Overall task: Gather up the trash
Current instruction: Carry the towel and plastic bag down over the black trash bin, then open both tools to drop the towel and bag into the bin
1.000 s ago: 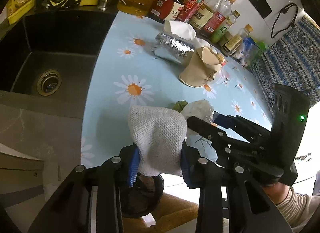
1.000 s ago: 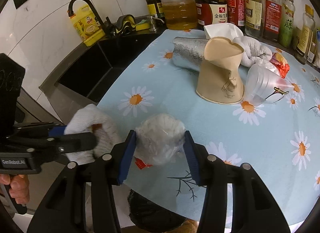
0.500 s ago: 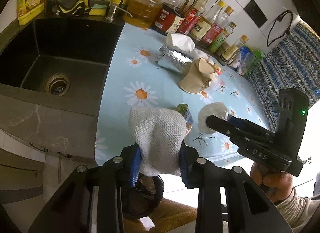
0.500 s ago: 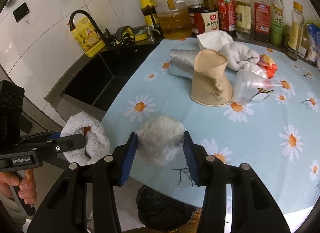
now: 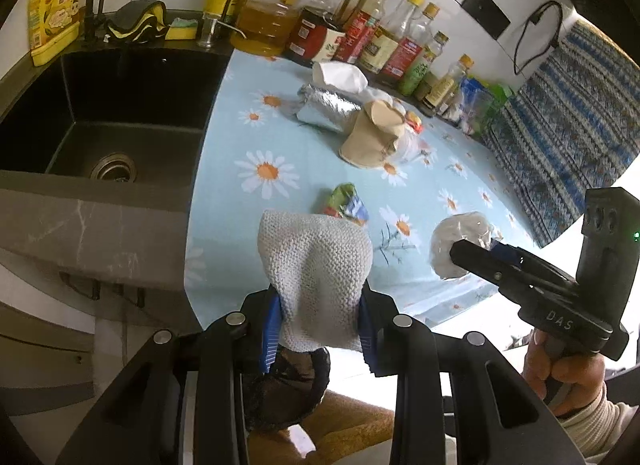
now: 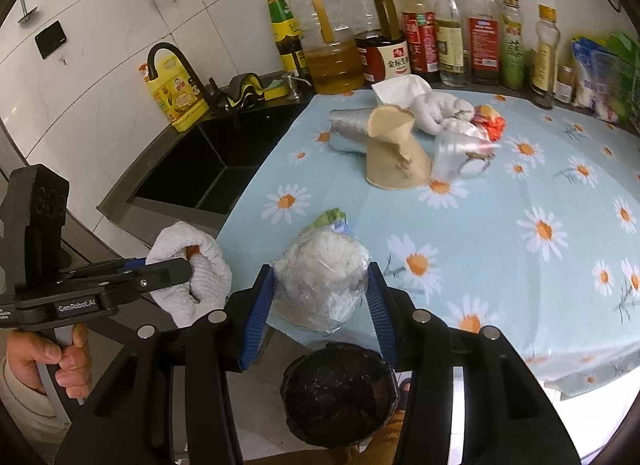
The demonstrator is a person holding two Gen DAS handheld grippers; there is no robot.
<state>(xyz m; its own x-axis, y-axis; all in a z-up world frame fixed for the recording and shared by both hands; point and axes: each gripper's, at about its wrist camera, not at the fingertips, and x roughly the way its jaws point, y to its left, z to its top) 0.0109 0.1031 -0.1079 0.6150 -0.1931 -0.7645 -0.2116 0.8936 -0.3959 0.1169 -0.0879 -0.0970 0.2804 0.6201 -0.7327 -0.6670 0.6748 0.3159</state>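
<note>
Trash is held in both tongs above the table edge: a white knitted cloth (image 5: 316, 285) is clamped by the left gripper (image 5: 318, 325), a crumpled plastic-wrapped wad (image 6: 322, 277) by the right gripper (image 6: 320, 301). A black-lined bin (image 6: 340, 393) is seen below.

The daisy-print tablecloth (image 6: 500, 265) carries a paper cup (image 6: 396, 161), foil roll (image 6: 348, 129) and green wrapper (image 5: 346, 205).

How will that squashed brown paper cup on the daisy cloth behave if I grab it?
The brown paper cup stands mouth-down with its top pinched, so it probably crushes further. It looks light and may slide on the tablecloth. Its wide rim should resist tipping.
</note>
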